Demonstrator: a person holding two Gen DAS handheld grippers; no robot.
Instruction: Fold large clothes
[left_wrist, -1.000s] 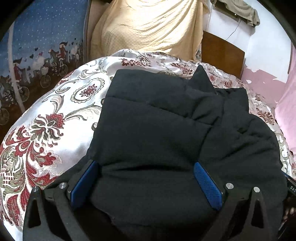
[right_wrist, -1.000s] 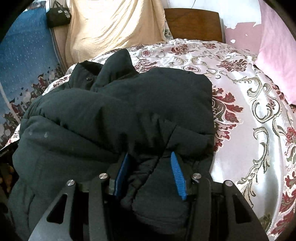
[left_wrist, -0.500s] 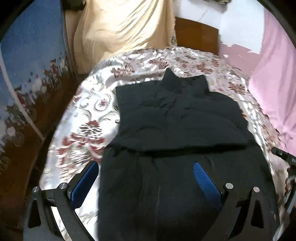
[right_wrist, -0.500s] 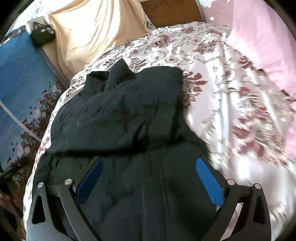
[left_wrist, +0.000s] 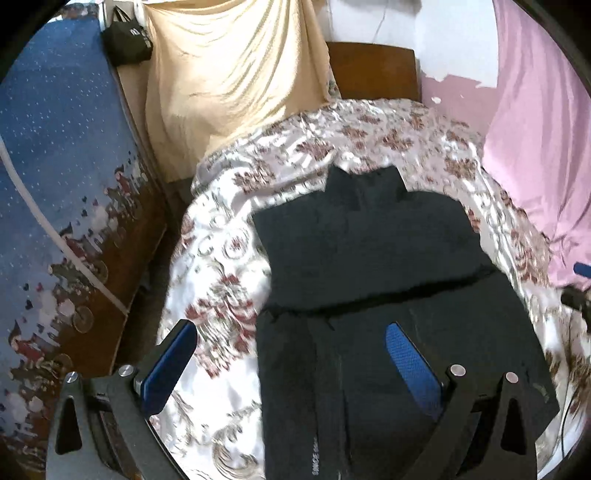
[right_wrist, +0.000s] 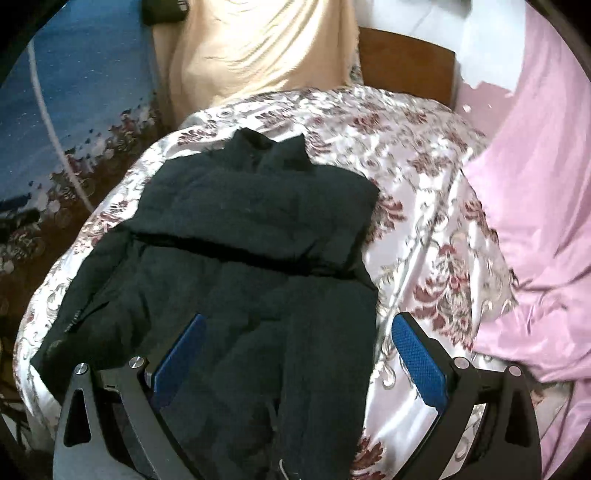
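Observation:
A large black padded jacket (left_wrist: 373, 258) lies flat on the floral satin bedspread (left_wrist: 221, 258), collar toward the headboard, with a fold line across its middle. It also shows in the right wrist view (right_wrist: 251, 229). My left gripper (left_wrist: 291, 365) is open and empty, raised above the jacket's near left edge. My right gripper (right_wrist: 299, 354) is open and empty, raised above the jacket's near right edge.
A pink cloth (right_wrist: 528, 221) lies along the bed's right side. A beige drape (left_wrist: 229, 81) hangs past the bed's far left corner, beside a wooden headboard (left_wrist: 373, 70). A blue patterned panel (left_wrist: 55, 184) runs along the left.
Both grippers have let go of the jacket, opened wide and pulled back and up. The right one was shut on a bunch of fabric a second ago. The jacket now lies flat.

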